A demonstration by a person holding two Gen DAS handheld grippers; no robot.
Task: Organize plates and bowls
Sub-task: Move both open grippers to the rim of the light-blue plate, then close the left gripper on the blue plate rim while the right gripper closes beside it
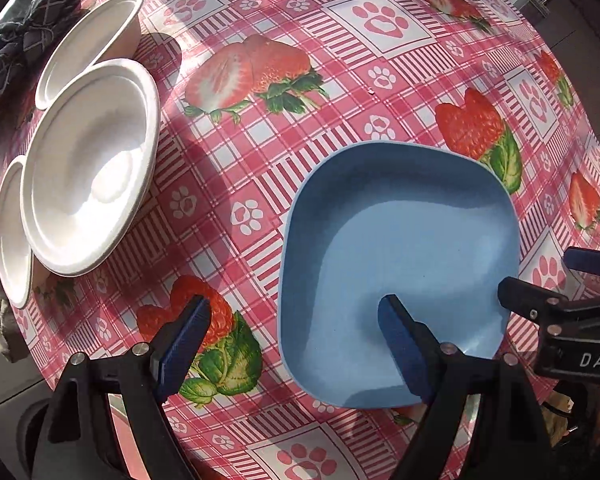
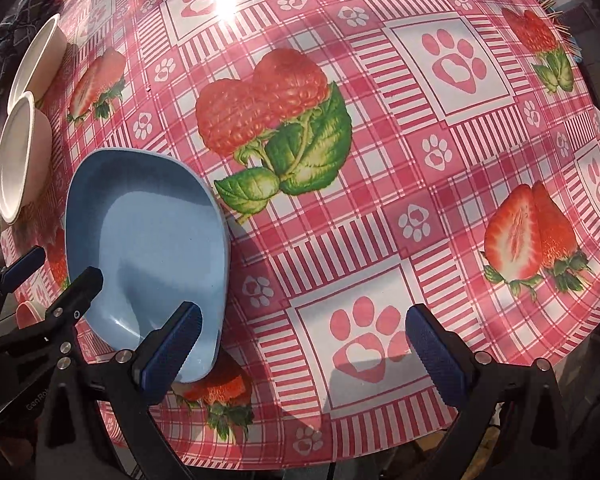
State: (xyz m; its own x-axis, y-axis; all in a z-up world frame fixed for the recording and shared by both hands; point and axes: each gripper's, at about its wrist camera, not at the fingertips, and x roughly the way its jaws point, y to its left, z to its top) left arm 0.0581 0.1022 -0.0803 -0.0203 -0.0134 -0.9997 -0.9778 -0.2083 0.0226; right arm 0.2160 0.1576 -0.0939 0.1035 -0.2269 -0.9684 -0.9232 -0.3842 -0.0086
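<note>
Blue plate (image 1: 400, 240) on tablecloth (image 1: 340, 80) — both grippers' fingers apart.

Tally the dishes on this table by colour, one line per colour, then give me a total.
White: 3, a white bowl at the back, a second white bowl in front of it, and a white dish partly tucked under that one at the table edge.
Blue: 1, the square blue dish.
Total: 4 dishes.
</note>
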